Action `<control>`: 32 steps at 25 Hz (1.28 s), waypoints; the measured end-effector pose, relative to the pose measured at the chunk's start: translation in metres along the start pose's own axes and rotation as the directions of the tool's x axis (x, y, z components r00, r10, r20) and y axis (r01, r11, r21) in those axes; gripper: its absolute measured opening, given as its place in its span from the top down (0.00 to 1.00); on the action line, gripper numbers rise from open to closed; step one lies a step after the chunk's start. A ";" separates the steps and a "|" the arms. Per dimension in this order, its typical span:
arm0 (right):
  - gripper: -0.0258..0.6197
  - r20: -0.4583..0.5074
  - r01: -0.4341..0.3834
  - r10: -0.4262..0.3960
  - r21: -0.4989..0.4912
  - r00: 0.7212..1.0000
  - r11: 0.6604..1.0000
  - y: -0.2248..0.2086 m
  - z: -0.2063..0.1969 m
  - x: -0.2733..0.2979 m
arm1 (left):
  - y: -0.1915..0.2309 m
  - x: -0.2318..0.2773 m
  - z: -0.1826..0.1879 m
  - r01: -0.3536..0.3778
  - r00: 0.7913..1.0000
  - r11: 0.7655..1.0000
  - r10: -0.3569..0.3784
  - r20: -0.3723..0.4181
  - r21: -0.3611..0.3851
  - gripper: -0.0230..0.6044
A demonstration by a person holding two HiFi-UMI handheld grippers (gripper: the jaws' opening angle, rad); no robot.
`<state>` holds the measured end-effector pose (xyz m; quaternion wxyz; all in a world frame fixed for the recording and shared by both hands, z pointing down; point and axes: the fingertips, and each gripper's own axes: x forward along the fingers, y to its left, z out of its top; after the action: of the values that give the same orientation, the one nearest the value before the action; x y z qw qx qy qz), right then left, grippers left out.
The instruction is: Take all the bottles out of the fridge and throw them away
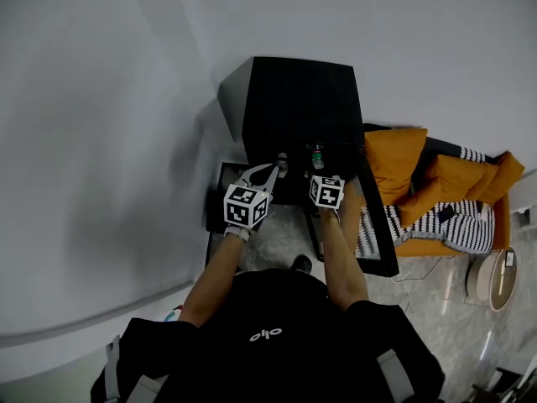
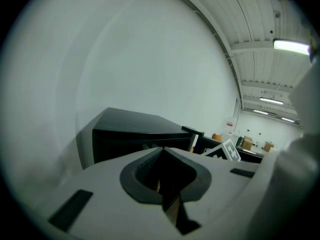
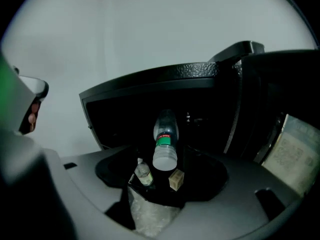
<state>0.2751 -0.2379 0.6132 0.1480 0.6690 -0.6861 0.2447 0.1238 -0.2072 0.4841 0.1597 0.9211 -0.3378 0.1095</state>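
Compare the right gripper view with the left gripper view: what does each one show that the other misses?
Right only: a green-labelled bottle, a smaller bottle and a small box in the dark interior. Left only: ceiling lights and a marker cube. Both: the black fridge and the white wall.

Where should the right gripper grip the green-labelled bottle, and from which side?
Probably across the bottle at its green band, coming from the open front of the fridge: its round body lines up between the open jaws of the right gripper.
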 end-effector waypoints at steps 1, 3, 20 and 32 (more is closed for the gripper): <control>0.54 -0.007 0.002 -0.002 -0.006 1.000 1.000 -0.001 -0.002 0.005 | 0.001 0.000 0.000 -0.003 1.000 1.000 0.003 -0.003 0.002 0.95; 0.54 -0.020 0.004 -0.004 -0.013 1.000 1.000 -0.004 -0.005 0.015 | 0.003 0.000 0.000 -0.011 1.000 1.000 0.011 -0.008 0.005 0.95; 0.64 -0.109 0.036 -0.049 -0.123 0.993 0.992 -0.011 -0.021 0.055 | 0.021 -0.007 -0.013 -0.074 0.996 0.997 0.074 -0.044 0.001 0.95; 0.64 -0.068 0.050 -0.059 -0.128 0.996 0.991 0.003 -0.024 0.001 | 0.008 -0.012 -0.012 -0.038 0.999 0.999 0.038 -0.034 0.003 0.95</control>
<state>0.2688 -0.2261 0.6334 0.2210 0.6675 -0.6760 0.2206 0.1082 -0.2011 0.4935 0.1624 0.9127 -0.3523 0.1283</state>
